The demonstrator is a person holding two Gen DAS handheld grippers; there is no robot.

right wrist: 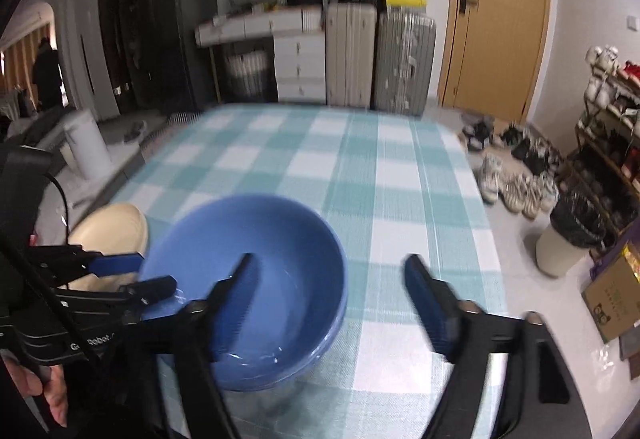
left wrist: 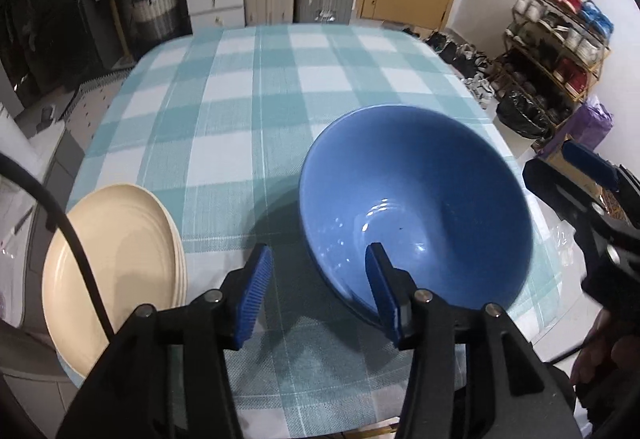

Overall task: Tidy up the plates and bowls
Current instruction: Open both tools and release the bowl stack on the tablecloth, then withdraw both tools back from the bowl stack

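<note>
A big blue bowl [left wrist: 416, 207] stands upright on the checked table, near its front edge. My left gripper [left wrist: 318, 279] is open astride the bowl's near-left rim, with one pad inside the bowl and one outside. Neither pad presses on it. A stack of cream plates [left wrist: 116, 271] lies to the left, at the table's edge. In the right wrist view my right gripper [right wrist: 332, 279] is wide open astride the blue bowl's [right wrist: 280, 239] right rim, without touching it. The left gripper [right wrist: 140, 275] reaches in from the left there, in front of the cream plates [right wrist: 116, 223].
The teal-and-white checked tablecloth [right wrist: 360, 167] stretches bare beyond the bowl. Off the table's right side are shoes on the floor [right wrist: 516, 183], a shoe rack [left wrist: 560, 51], a bin [right wrist: 568, 239] and a cardboard box [right wrist: 616, 299]. Suitcases [right wrist: 404, 59] and drawers [right wrist: 300, 63] stand behind.
</note>
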